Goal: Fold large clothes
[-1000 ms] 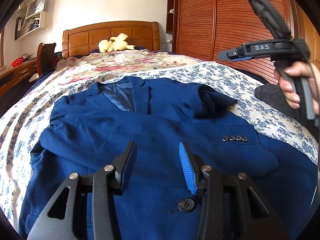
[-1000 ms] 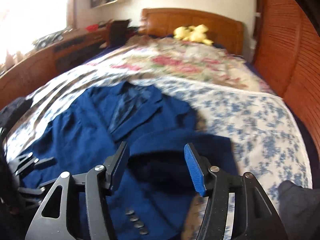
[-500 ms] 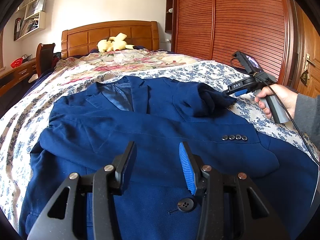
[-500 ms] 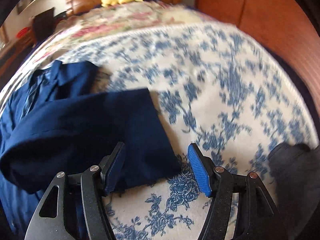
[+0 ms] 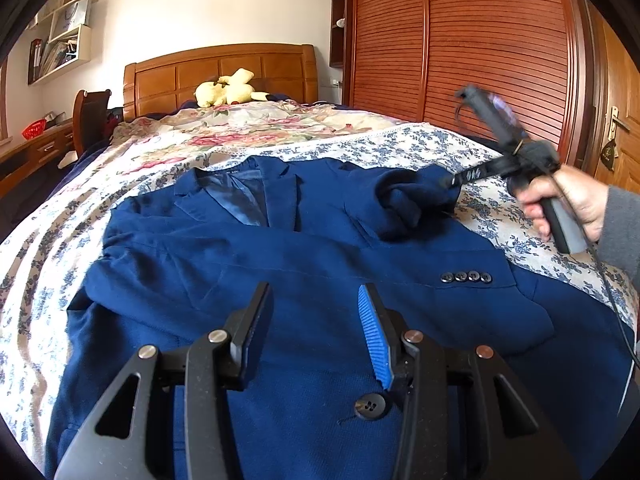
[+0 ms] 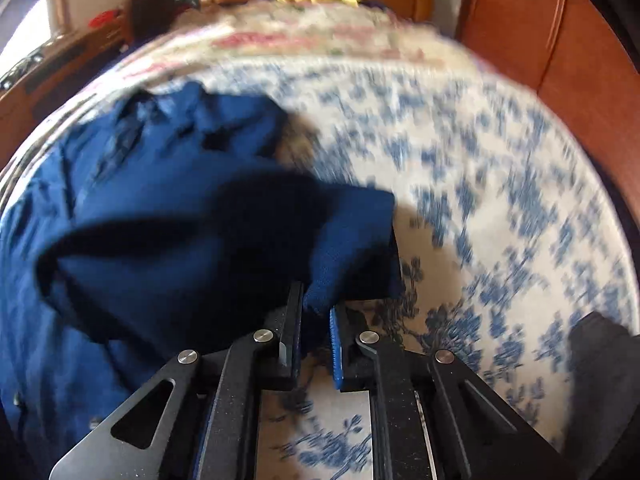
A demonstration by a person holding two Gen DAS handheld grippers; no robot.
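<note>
A navy blue suit jacket (image 5: pixel 280 280) lies front up on the bed, collar toward the headboard. One sleeve with several cuff buttons (image 5: pixel 466 277) is folded across its front. My left gripper (image 5: pixel 316 300) is open and empty, hovering over the jacket's lower front near a black button (image 5: pixel 370 406). My right gripper (image 6: pixel 314 312) is shut on the bunched end of the jacket's other sleeve (image 6: pixel 348 248) and holds it just above the bedspread. It also shows in the left wrist view (image 5: pixel 454 179), at the jacket's right shoulder.
The bed carries a blue-flowered white bedspread (image 5: pixel 500 208) and a pink-flowered quilt (image 5: pixel 248 128) beyond it. A yellow plush toy (image 5: pixel 228 90) lies by the wooden headboard. A slatted wooden wardrobe (image 5: pixel 460 48) stands to the right, a desk and chair (image 5: pixel 90 112) to the left.
My right gripper came down from above to the crumpled sleeve end and closed on it. My left gripper and the rest of the jacket stayed where they were.
</note>
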